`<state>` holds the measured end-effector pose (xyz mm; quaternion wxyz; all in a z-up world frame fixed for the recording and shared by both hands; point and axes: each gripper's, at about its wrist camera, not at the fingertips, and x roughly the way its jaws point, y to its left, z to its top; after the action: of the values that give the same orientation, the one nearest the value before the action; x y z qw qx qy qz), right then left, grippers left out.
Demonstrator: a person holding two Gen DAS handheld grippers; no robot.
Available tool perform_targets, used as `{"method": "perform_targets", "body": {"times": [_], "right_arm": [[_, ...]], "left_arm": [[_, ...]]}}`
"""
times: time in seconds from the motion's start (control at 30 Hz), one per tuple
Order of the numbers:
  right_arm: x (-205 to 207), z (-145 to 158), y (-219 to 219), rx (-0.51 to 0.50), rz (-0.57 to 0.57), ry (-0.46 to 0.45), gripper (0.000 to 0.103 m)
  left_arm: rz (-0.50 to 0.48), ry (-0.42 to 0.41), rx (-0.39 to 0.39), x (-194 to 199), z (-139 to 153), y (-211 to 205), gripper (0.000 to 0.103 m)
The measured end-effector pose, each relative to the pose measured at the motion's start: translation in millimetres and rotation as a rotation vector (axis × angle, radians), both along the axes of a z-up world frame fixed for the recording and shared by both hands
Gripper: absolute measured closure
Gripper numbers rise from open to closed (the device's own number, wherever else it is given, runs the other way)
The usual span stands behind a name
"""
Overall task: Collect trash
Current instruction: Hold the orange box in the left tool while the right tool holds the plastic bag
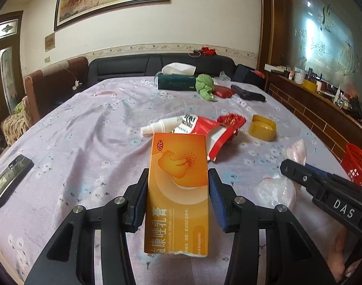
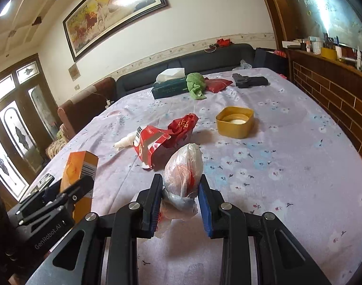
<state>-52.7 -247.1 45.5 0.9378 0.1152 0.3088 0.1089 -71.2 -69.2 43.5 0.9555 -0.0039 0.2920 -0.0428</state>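
On the orange medicine box (image 1: 178, 190), "OTC" is printed in a red oval near the far end. Along its length large white Chinese characters run, with "Econazole Nitrate Cream" in small Latin letters beside them (the first letters are cut off at the box's near edge). A code ending "H20064180" is seen in smaller print at the lower right. A barcode is seen on the box's side face (image 2: 87, 168), its digits too small to read.

"DAS" is lettered in white on the right gripper's (image 1: 292, 168) body. "GenRobot.AI" is read on the left gripper's (image 2: 83, 185) housing.

Black Chinese characters are printed on the red and white torn packet (image 1: 199, 128), not legible. Faint gold script on the dark green tissue box (image 1: 176, 83) cannot be made out.
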Motion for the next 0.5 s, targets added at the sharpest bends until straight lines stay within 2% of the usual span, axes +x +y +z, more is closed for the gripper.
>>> {"method": "perform_targets", "body": {"times": [0.2,0.5], "right_arm": [[2.0,-3.6,2.5,0.007,0.027,0.016,0.072],[1.4,-4.1,-2.6,0.027,0.009,0.016,0.071]], "left_arm": [[-0.002,0.010,0.024,0.0,-4.8,-4.0,0.058],[0.001,0.014,0.045,-0.2,-6.4,-6.9,0.058]]}}
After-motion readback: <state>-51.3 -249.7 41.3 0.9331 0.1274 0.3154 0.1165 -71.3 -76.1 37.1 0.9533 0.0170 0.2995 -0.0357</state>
